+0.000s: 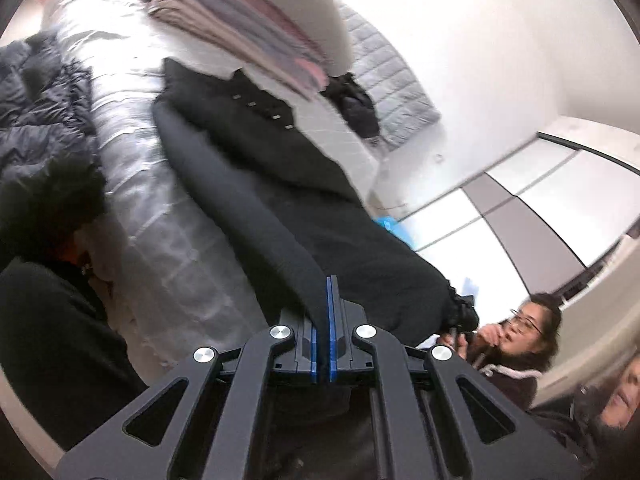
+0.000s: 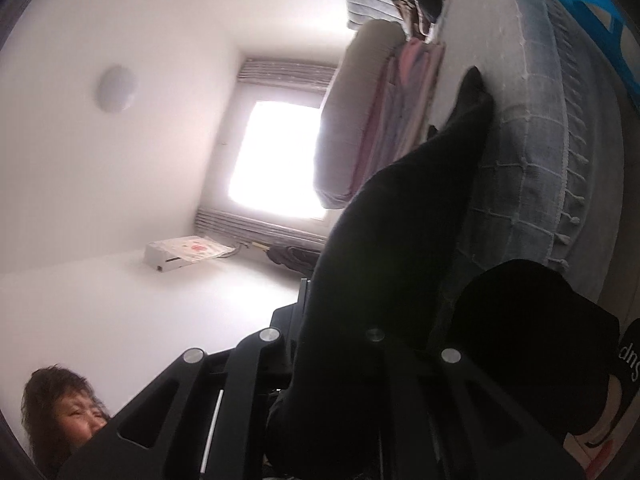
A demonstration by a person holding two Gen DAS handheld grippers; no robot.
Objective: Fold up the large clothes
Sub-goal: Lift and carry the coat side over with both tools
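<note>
**Left wrist view: black coat lifted by its hem off the bed**

The left gripper [image 1: 325, 292] has its blue pads pressed together on a fold of the long black coat [image 1: 280, 168], which stretches away from the jaws toward the bed [image 1: 132, 184], its row of pale buttons [image 1: 262, 110] face up near the far end. In the right wrist view, the right gripper [image 2: 320, 320] is buried in the same dark cloth, its jaws clamped on the coat's other edge; the fabric runs from there to the bed's blue checked cover [image 2: 528, 168]. A stack of folded pink and grey clothes [image 1: 248, 28] sits beyond the collar, with a black puffer jacket [image 1: 40, 92] off to one side. Two onlookers appear at the frame edges.

The step looks like raising the lower edge to carry it toward the collar. Done well, both grips should stay level and taut, so the hem travels as one straight line and lands square on the shoulders without dragging the buttoned front askew.
</note>
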